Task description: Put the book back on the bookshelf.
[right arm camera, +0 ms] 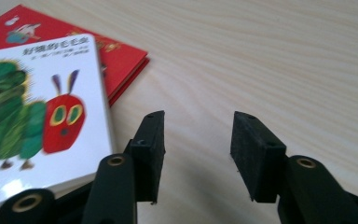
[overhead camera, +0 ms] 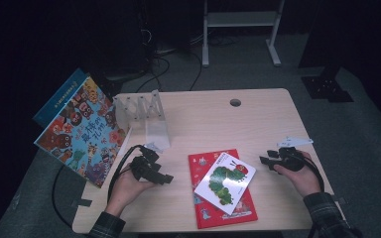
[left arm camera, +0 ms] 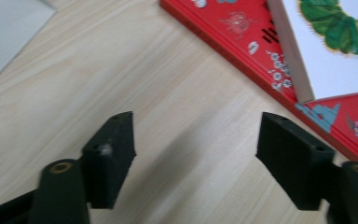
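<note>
White caterpillar board book [overhead camera: 225,182] lies flat, askew atop the red picture book [overhead camera: 222,210] at mid tabletop [overhead camera: 213,119], long axis diagonal. Left gripper [overhead camera: 167,178] and right gripper [overhead camera: 264,160] flank it, fingers [right arm camera: 151,149] spread, empty. Right looks marginally nearer.

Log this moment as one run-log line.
left gripper: open, empty | right gripper: open, empty | white book: on red book | table
</note>
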Demonstrator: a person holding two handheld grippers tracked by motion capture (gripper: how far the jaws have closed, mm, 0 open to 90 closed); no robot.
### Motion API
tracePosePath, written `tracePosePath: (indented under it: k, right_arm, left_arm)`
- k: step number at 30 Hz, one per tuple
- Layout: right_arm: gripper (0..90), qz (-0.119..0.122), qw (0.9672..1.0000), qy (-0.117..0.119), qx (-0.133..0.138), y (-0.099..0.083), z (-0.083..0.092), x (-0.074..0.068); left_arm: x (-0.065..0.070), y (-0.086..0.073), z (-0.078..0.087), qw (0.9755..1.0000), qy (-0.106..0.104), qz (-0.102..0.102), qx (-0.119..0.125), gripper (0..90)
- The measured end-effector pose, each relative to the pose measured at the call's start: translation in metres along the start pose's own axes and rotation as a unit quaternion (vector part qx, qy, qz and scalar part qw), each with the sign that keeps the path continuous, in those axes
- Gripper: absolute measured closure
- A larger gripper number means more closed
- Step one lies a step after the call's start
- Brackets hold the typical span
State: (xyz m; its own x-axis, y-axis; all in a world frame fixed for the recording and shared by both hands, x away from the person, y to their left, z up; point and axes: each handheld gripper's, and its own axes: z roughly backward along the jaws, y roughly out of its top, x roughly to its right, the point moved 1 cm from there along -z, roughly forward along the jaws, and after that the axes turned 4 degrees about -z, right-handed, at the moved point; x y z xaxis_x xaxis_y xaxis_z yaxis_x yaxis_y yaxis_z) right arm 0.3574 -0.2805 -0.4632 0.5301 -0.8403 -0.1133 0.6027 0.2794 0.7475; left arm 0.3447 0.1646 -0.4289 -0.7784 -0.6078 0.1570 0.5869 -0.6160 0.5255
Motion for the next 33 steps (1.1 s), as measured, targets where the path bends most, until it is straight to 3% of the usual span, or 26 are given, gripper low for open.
tracePosePath:
  k: [4, 7, 21, 24, 33]
  right_arm:
    - [57.7, -0.003, 0.9999, 0.016, -0.005, -0.006, 0.006, -0.006]
    - [57.9, -0.005, 0.9995, 0.030, -0.011, -0.010, 0.008, -0.011]
    - [55.6, 0.023, 0.9962, 0.072, -0.043, -0.016, -0.001, -0.029]
    - [55.5, 0.026, 0.9953, 0.083, -0.044, -0.015, -0.003, -0.030]
    - [53.8, 0.042, 0.9925, 0.104, -0.049, -0.011, -0.011, -0.044]
  left_arm:
    - [0.004, -0.003, -0.005, 0.9998, -0.017, -0.008, 0.009, 18.7]
    - [0.007, -0.007, -0.009, 0.9997, -0.015, -0.014, 0.017, 17.0]
    - [0.019, -0.003, -0.035, 0.9993, -0.010, -0.033, -0.015, 17.0]
    - [0.020, -0.003, -0.036, 0.9992, -0.013, -0.033, -0.020, 17.0]
    - [0.018, -0.004, -0.031, 0.9996, -0.021, -0.020, -0.004, 16.9]
